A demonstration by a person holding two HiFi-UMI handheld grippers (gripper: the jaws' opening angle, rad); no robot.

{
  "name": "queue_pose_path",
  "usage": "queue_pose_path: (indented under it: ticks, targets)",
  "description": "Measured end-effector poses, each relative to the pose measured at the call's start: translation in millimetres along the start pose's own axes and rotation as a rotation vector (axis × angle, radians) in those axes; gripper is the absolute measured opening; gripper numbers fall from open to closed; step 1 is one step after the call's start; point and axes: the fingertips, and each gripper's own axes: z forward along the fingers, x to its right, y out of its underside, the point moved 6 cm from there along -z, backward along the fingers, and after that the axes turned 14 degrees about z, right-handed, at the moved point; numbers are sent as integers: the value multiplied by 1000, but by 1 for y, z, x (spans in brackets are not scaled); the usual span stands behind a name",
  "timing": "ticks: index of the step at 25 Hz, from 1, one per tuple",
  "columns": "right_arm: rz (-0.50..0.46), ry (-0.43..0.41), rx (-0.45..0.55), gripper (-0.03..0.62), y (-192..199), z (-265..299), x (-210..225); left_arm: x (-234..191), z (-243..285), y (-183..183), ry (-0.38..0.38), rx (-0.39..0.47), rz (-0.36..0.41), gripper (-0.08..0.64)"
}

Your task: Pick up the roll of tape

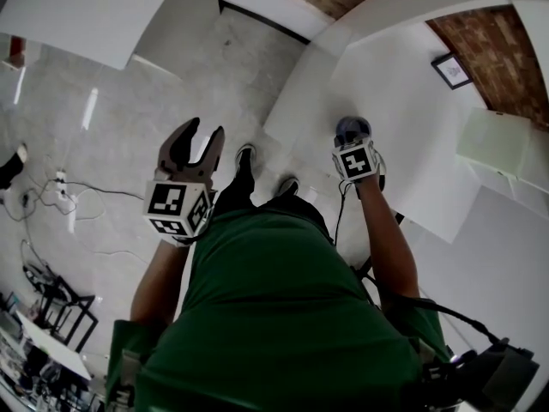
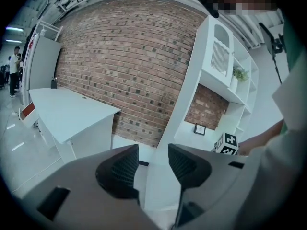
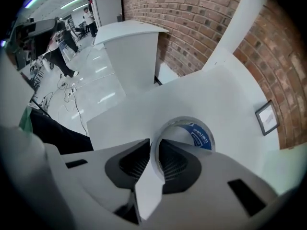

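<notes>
The roll of tape [image 3: 202, 135], a pale ring with a blue printed inner face, lies flat on the white table [image 3: 225, 95]. My right gripper [image 3: 155, 145] points straight down onto it, one pad inside the ring and the other outside, both pressed against the near wall. From the head view the tape [image 1: 352, 127] shows as a dark round shape just beyond the right gripper [image 1: 353, 139]. My left gripper [image 1: 194, 142] hangs over the floor to the left, well away from the table. Its jaws [image 2: 153, 153] are open, with nothing between them.
A small framed picture [image 1: 452, 69] lies at the table's far side. A second white desk [image 3: 129, 37] stands against the brick wall beyond a strip of floor. White shelving [image 2: 225, 71] rises past the table. Cables and a power strip [image 1: 60, 191] lie on the floor at left.
</notes>
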Motion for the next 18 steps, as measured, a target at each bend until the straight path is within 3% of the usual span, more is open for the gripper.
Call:
queue_pose_path:
  ticks: [9, 14, 18]
  targets:
    - [195, -119, 230, 67, 0, -27, -4, 11, 12, -19, 69, 38, 34, 204]
    - [356, -206, 373, 67, 2, -61, 1, 34, 31, -36, 156, 54, 85, 204]
    - [399, -202, 510, 64, 6, -98, 6, 60, 44, -51, 242, 63, 133, 204]
